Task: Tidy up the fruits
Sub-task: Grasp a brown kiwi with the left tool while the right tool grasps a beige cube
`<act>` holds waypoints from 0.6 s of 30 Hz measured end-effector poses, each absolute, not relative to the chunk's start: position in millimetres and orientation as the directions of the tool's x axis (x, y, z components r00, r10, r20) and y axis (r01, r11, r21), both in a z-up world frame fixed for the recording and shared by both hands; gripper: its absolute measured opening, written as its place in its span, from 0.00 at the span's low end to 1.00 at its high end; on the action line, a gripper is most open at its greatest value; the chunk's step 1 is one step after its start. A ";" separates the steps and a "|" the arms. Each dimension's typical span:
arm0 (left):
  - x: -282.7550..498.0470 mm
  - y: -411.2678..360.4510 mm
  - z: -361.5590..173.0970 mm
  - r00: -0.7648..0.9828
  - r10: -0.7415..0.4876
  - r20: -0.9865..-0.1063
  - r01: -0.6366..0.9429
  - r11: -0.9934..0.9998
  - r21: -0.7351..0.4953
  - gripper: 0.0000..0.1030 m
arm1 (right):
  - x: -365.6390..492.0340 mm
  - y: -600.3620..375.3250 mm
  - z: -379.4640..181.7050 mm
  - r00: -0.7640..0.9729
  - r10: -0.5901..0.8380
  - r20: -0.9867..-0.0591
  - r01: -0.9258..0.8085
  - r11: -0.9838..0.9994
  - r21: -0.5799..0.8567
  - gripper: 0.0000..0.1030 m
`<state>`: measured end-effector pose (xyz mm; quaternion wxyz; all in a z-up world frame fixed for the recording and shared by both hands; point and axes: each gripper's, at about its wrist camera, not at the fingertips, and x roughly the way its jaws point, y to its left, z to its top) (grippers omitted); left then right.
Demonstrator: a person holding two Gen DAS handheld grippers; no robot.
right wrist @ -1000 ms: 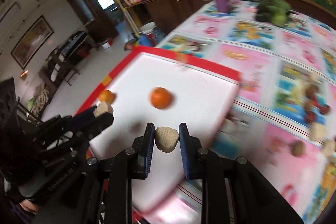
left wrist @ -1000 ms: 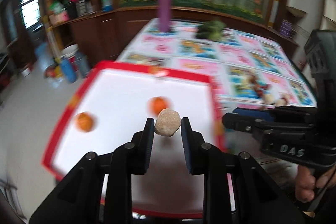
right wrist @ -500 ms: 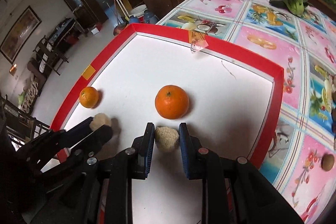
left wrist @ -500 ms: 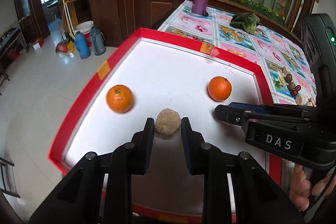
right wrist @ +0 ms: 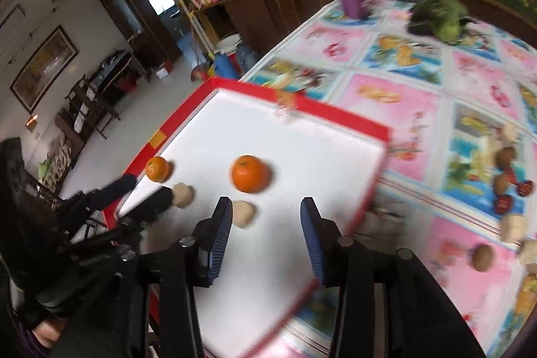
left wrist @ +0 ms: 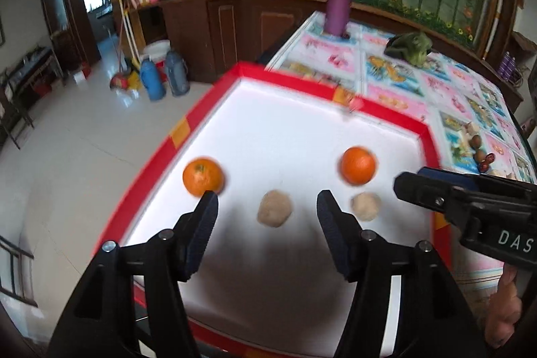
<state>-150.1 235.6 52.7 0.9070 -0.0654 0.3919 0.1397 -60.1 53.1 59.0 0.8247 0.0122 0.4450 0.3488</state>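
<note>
A white tray with a red rim (left wrist: 208,109) (right wrist: 335,114) holds two oranges (left wrist: 203,176) (left wrist: 358,165) and two tan round lumps. My left gripper (left wrist: 266,207) hangs over the tray's near part with its jaws opening. One tan lump (left wrist: 274,208) lies on the tray between them, touched by neither pad. My right gripper (right wrist: 266,217) also has its jaws opening. The other tan lump (right wrist: 244,213) rests on the tray close to its left finger, free of the pads. In the right wrist view the left gripper (right wrist: 147,187) points at the first lump (right wrist: 183,195).
A flowered tablecloth (right wrist: 419,96) covers the table right of the tray. It carries a purple bottle (left wrist: 339,2), a green vegetable (right wrist: 443,17) and several small fruits (right wrist: 503,180). Flasks (left wrist: 151,79) stand on the floor to the left. A hand (left wrist: 503,301) holds the right gripper.
Both grippers were shut on a tan lump each; both have spread their jaws and the lumps now lie loose on the tray. The right gripper has drawn back to the right.
</note>
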 end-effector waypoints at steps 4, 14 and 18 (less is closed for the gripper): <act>-150.2 203.7 73.5 0.700 0.145 -0.700 -0.218 0.976 -0.016 0.70 | -59.6 -4.0 61.4 0.409 0.570 -0.713 -0.510 0.790 0.339 0.41; -127.2 79.6 75.3 0.678 -0.099 -0.729 0.115 0.993 -0.028 0.77 | -53.5 -145.0 38.1 0.501 0.414 -0.760 -0.337 0.902 0.270 0.41; -107.5 40.6 60.2 0.626 -0.154 -0.765 0.191 0.981 -0.041 0.77 | -35.2 -153.6 28.2 0.487 0.413 -0.770 -0.313 0.905 0.288 0.41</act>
